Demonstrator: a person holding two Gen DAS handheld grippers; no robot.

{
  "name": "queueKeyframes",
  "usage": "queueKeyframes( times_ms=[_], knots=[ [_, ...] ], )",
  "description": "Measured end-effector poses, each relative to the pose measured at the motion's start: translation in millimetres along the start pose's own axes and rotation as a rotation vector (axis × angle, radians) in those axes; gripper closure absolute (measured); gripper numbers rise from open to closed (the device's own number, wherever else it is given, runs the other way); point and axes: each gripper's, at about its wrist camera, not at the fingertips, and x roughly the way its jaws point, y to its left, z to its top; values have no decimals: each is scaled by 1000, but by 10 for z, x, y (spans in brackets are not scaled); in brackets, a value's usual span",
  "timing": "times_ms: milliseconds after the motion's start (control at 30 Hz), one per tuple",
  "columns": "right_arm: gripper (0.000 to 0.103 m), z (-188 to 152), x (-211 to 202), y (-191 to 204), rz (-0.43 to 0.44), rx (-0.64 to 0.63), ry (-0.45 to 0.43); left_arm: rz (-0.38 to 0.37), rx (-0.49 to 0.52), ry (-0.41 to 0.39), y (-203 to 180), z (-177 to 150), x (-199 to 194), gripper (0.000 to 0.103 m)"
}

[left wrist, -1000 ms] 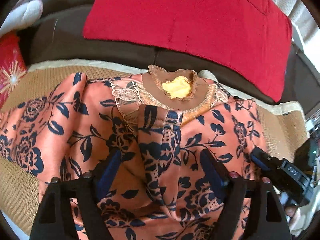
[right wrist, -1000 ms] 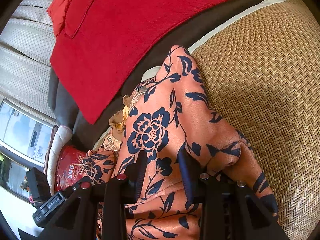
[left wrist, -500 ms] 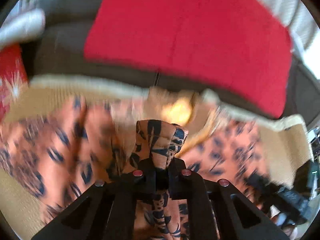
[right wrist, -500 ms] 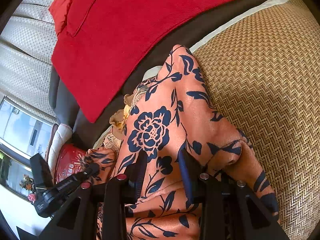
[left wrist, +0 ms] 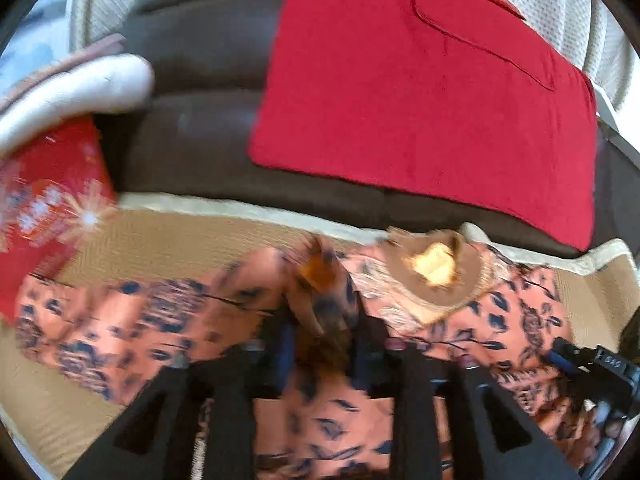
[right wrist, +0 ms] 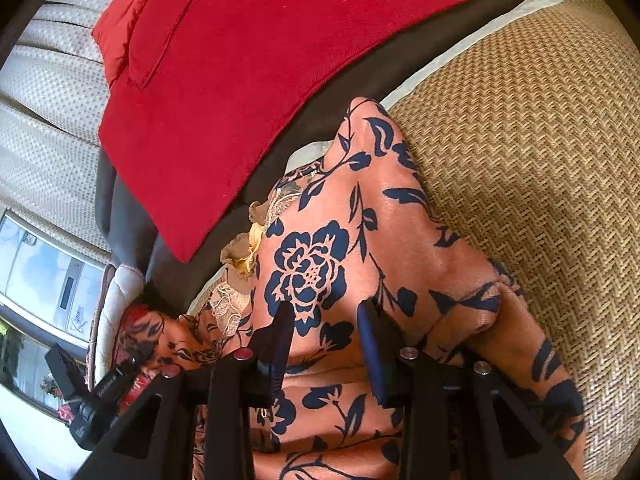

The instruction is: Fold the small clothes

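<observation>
1. Your left gripper [left wrist: 324, 344] is clamped on a bunched sleeve of the garment [left wrist: 516, 312], which lies spread on the woven mat [left wrist: 160, 248] before the sofa [left wrist: 200, 152].
2. Your right gripper [right wrist: 324, 340] stands parted over the fabric, pinching nothing.
3. Risk: one-sided pulling may drag the whole garment askew.
4. Risk: the bunch may slip from the grip.

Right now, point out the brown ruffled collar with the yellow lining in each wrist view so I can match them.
Left wrist view: the collar sits right of centre, at the far edge of the floral garment, just below the sofa edge.
Right wrist view: the collar shows edge-on, left of centre, at the garment's left border.
Shared landmark: the red cushion on the sofa behind it.
</observation>
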Motion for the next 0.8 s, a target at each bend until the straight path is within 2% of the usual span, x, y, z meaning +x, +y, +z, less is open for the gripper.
queueKeyframes(
  times_ms=[33, 100, 233, 367, 433, 533, 700, 800],
  knots=[
    [64, -6, 6, 30, -4, -9, -4, 28, -2, -21, 47, -2, -72, 60],
    [64, -20, 15, 107, -8, -32, -12, 51, -38, -47, 226, -1, -219, 55],
    [64, -90, 26, 305, 1, -104, -31, 93, -144, -36, 697, -32, -285, 54],
    [64, -196, 53, 576, 65, -199, -29, 150, -309, -18, 1226, -148, -454, 50],
    [64, -274, 87, 718, 107, -248, -5, 182, -399, -18, 1486, -242, -536, 41],
    [64, -436, 185, 909, 149, -321, 55, 215, -552, 2, 1926, -420, -629, 37],
    [64, -636, 348, 968, 114, -358, 149, 235, -736, 46, 2386, -679, -582, 37],
    [63, -643, 422, 894, 84, -339, 169, 180, -816, 68, 2548, -797, -501, 37]
  ],
)
